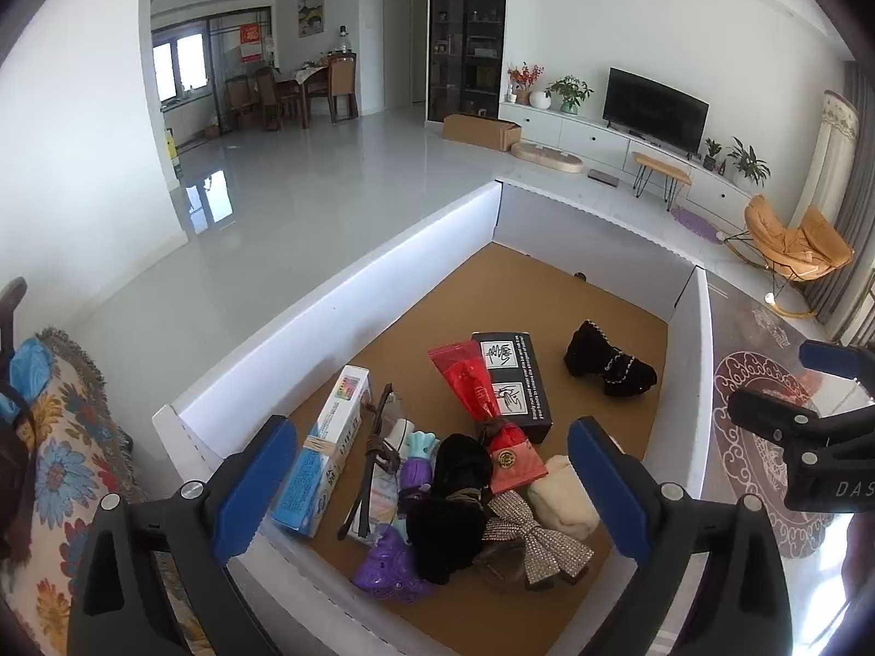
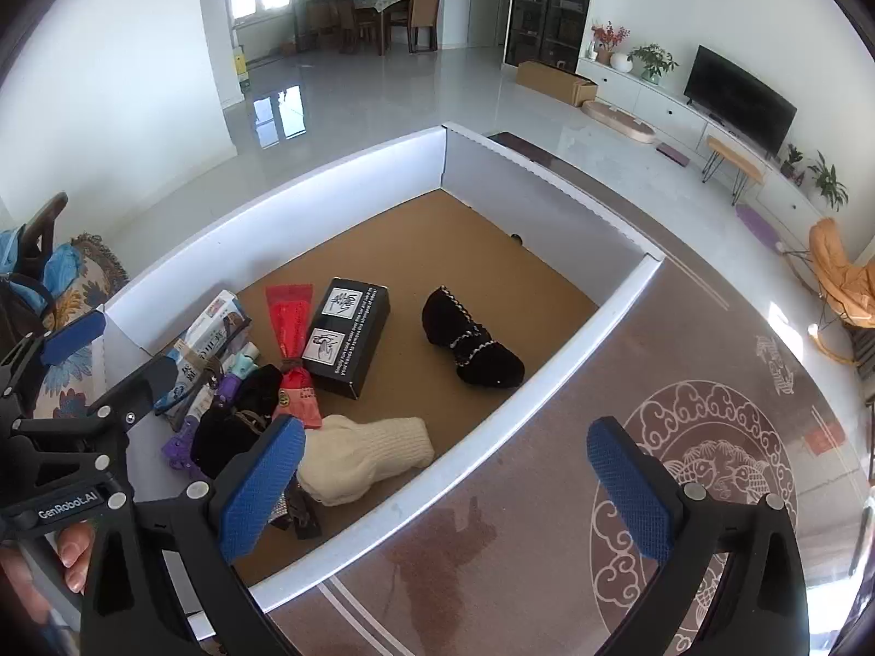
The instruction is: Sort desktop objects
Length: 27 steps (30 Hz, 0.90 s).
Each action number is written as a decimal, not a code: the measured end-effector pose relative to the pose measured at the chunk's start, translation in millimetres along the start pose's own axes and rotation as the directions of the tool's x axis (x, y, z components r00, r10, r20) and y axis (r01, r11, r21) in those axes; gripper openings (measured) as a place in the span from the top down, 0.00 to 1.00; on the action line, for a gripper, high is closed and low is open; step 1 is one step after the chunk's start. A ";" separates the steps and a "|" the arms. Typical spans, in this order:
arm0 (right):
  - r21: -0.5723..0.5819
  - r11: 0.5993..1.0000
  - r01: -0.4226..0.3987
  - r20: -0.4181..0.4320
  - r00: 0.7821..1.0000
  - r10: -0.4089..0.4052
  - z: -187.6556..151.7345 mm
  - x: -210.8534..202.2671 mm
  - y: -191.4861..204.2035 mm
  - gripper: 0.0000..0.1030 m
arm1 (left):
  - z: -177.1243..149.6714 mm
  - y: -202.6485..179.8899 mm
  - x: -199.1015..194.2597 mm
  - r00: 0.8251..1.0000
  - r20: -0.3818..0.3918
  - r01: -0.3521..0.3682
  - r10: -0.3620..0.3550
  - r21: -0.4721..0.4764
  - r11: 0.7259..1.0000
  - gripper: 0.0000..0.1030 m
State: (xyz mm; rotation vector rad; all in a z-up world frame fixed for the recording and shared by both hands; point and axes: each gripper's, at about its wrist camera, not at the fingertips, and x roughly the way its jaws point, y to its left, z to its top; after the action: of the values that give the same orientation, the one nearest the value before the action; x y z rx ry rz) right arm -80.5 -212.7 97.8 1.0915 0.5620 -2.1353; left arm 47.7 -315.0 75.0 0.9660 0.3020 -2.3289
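Observation:
A white-walled tray [image 1: 339,306] with a brown cork floor holds a pile of objects. In the left wrist view I see a black box [image 1: 519,388], a red pouch [image 1: 481,399], a blue-white carton [image 1: 322,459], a black velvet piece [image 1: 454,497], a rhinestone bow [image 1: 536,536], a cream sock [image 1: 558,497], a purple toy [image 1: 388,568] and a black shoe [image 1: 607,366]. My left gripper [image 1: 432,486] is open above the pile, holding nothing. My right gripper [image 2: 448,481] is open and empty over the tray's near wall [image 2: 492,432]; the sock [image 2: 366,454] and shoe [image 2: 470,344] lie ahead of it.
The tray sits on a brown patterned rug [image 2: 683,437]. A floral-covered seat [image 1: 60,454] is at the left. The other gripper [image 1: 809,426] shows at the right edge of the left wrist view. A grey tiled floor [image 1: 306,197] and a TV unit [image 1: 651,109] lie beyond.

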 end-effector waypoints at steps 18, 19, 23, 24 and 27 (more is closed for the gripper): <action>-0.028 0.999 0.041 0.138 0.990 -0.037 -8.0 -36.2 31.8 0.00 | -3.4 27.8 -26.5 0.999 0.046 0.001 0.000 -0.017 1.000 0.02; -0.035 0.999 0.041 0.143 0.989 -0.036 -8.6 -36.7 33.7 0.00 | -3.0 29.8 -26.6 0.999 0.047 -0.003 0.004 -0.024 1.000 0.02; -0.054 0.997 0.047 0.148 0.988 -0.038 -11.2 -37.0 38.5 0.00 | -3.7 34.4 -22.6 0.999 0.034 -0.012 0.014 -0.042 0.999 0.02; -0.059 0.997 0.050 0.148 0.988 -0.040 -11.7 -36.3 39.2 0.00 | -4.2 35.3 -21.8 0.999 0.031 -0.015 0.016 -0.046 0.999 0.02; -0.064 0.997 0.049 0.140 0.989 -0.040 -13.6 -32.8 39.2 0.00 | -6.1 37.1 -19.8 1.000 0.024 -0.014 0.016 -0.052 0.999 0.02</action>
State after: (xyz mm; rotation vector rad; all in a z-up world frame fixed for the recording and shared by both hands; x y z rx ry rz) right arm -30.7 -219.1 114.5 0.8942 0.5932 -2.1944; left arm 84.6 -333.5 85.2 0.9116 0.3425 -2.3059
